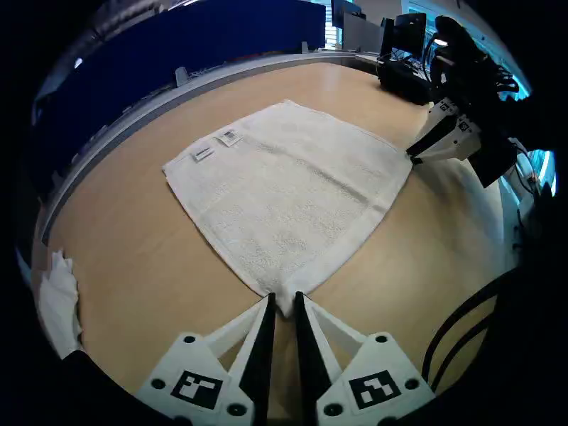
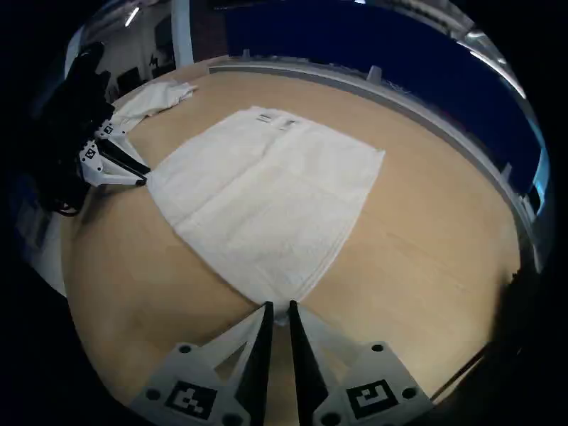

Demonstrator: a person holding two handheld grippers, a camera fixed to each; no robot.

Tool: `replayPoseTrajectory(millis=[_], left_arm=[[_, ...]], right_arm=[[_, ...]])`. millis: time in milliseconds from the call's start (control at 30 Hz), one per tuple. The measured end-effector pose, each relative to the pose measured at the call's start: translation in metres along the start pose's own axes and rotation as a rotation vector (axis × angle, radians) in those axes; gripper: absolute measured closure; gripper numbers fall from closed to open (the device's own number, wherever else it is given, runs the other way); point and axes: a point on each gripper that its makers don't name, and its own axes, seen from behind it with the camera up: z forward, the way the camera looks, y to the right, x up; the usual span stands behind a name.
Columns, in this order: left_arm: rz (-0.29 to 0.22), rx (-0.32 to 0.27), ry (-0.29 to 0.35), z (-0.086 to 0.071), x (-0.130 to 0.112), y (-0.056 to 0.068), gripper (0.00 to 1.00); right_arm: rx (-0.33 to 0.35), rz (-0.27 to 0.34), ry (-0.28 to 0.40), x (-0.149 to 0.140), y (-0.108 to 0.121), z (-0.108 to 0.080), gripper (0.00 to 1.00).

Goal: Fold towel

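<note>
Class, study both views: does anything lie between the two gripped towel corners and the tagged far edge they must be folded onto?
Nothing visible does. The left gripper and right gripper each pinch a corner of the towel; its surface up to the tags is bare. A crumpled cloth lies off to the side.

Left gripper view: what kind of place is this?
Probably an office or lab: a long wooden desk backed by a blue partition, with monitors at the far end. The towel lies on the desk.
</note>
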Motion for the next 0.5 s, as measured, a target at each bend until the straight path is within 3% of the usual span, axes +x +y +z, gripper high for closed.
replayPoseTrajectory(millis=[167, 500], left_arm=[[0.0, 0.005, 0.005, -0.002, 0.003, -0.001, 0.87], [0.001, 0.013, 0.02, -0.002, 0.011, -0.004, 0.89]], right_arm=[[-0.004, 0.006, 0.005, 0.002, 0.0, -0.004, 0.89], [-0.005, 0.019, 0.009, 0.006, 0.0, -0.008, 0.91]])
